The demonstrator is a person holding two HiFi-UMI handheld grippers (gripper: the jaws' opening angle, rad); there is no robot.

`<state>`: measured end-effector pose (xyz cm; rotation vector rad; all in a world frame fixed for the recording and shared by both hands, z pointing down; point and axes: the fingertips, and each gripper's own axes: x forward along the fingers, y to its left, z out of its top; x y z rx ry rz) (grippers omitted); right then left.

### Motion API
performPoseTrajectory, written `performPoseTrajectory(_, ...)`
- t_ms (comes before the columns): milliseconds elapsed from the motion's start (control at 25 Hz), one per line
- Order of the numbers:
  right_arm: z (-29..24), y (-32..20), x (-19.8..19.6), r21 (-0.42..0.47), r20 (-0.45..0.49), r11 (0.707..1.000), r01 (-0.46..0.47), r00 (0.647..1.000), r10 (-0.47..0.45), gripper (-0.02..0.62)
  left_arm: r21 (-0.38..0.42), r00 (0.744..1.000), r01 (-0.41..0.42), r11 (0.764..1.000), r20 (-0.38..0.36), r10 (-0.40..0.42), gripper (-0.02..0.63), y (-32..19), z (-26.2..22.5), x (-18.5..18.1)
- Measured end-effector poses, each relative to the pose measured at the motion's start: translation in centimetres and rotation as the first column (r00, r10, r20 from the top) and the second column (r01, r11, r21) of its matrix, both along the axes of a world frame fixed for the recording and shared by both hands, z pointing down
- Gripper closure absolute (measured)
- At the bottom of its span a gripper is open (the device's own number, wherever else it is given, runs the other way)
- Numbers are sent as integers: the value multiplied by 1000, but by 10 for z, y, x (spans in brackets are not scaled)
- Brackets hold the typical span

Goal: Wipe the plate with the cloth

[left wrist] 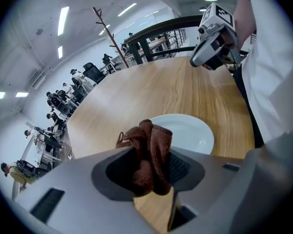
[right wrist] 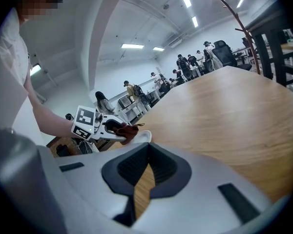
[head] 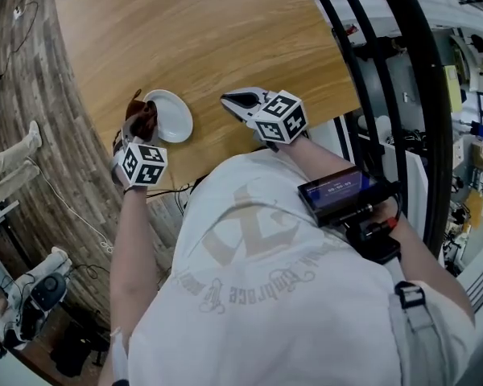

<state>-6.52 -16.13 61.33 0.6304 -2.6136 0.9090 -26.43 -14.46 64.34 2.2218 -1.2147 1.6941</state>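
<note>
A small white plate lies near the wooden table's front edge. A bunched brown cloth hangs over the plate's left rim, and my left gripper is shut on it. In the left gripper view the cloth fills the gap between the jaws, with the plate just beyond it. My right gripper hovers over bare wood to the right of the plate, shut with nothing in it. The right gripper view shows its own jaws closed, and the cloth and plate off to the left.
The round wooden table stretches far ahead. A black metal railing curves along its right side. A cable and a device lie on the floor at the left. People and desks stand far across the hall.
</note>
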Motion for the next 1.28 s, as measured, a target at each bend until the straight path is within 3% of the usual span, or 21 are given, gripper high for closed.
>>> performPoseTrajectory(200, -1, 5, 0, 16, -13, 999, 39, 999, -38, 581, 26, 981, 97, 995, -169, -91, 436, 8, -6, 15)
performPoseTrajectory(440, -8, 0, -10, 54, -14, 994, 92, 996, -92, 581, 84, 951, 194, 977, -261, -166, 436, 16, -21, 17)
performPoseTrajectory(680, -24, -7, -23, 119, -4, 983, 143, 990, -144, 581, 100, 843, 352, 931, -466, -268, 436, 26, -38, 22)
performPoseTrajectory(840, -41, -8, -27, 167, 28, 972, 168, 984, -175, 581, 114, 796, 394, 912, -538, -277, 436, 35, -47, 33)
performPoseTrajectory(1080, -56, -2, -32, 218, 60, 955, 201, 974, -218, 581, 106, 695, 472, 875, -655, -296, 436, 44, -53, 49)
performPoseTrajectory(1280, -59, 15, -20, 219, 77, 951, 217, 968, -238, 581, 108, 643, 500, 859, -711, -286, 436, 67, -64, 66)
